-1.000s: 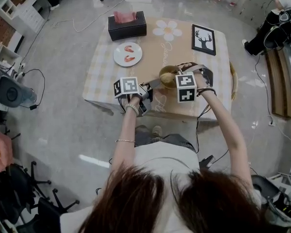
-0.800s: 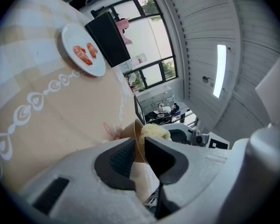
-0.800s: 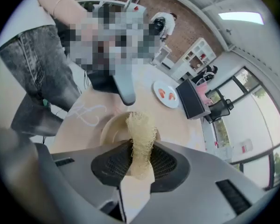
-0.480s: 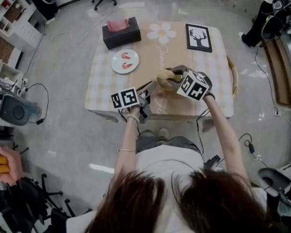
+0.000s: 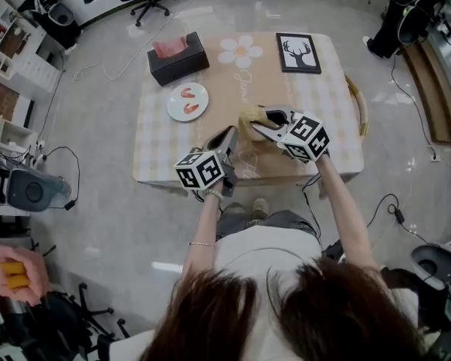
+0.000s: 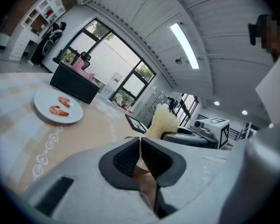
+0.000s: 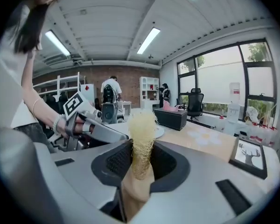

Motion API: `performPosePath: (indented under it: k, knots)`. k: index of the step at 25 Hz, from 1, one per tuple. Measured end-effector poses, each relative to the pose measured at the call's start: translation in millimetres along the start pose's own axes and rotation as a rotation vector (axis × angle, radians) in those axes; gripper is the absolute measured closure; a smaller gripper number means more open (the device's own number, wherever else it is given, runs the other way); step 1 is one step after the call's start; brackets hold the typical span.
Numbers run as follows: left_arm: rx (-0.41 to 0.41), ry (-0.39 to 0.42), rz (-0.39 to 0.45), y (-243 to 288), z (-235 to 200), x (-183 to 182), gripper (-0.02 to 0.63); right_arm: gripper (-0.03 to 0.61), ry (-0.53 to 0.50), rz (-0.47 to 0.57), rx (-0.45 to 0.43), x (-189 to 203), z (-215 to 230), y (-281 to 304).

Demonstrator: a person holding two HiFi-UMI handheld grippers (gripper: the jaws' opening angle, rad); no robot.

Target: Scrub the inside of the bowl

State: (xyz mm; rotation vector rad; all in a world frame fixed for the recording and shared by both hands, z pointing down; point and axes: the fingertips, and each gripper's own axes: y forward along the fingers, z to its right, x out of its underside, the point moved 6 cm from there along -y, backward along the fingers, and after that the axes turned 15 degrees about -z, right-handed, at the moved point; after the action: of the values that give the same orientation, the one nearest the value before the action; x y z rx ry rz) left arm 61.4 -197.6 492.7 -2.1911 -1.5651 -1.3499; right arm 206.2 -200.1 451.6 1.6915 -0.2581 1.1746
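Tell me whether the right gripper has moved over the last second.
Yes. The right gripper has shifted rightward: its marker cube sat below and left of the black-framed deer picture, and now sits below and slightly right of it.

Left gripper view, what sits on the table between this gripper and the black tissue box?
A white plate with two shrimp lies between the left gripper and the tissue box; the head view shows it too.

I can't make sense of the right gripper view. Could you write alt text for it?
The right gripper is clamped on a pale yellow fibrous scrubber that stands up between its dark pads. Behind it, the left gripper points in from the left, over a table with a black tissue box.
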Motion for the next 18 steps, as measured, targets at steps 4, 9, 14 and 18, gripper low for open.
performPosePath:
  k: [4,9,14,18]
  knots:
    - [-0.043,0.079,0.024,-0.5,8.3,-2.6,0.594,0.483,0.1,0.105,-0.033,3.4,-2.6,-3.9]
    - [-0.084,0.148,0.063,-4.0,11.2,-6.8,0.6,0.483,0.166,0.178,-0.053,8.0,-3.7,-4.7]
    - [-0.107,0.202,0.094,-7.0,14.4,-7.8,0.601,0.483,0.199,0.246,-0.056,6.8,-7.1,-6.6]
    - [-0.119,0.234,0.099,-7.4,17.0,-9.5,0.603,0.483,0.21,0.284,-0.055,6.3,-9.6,-8.4]
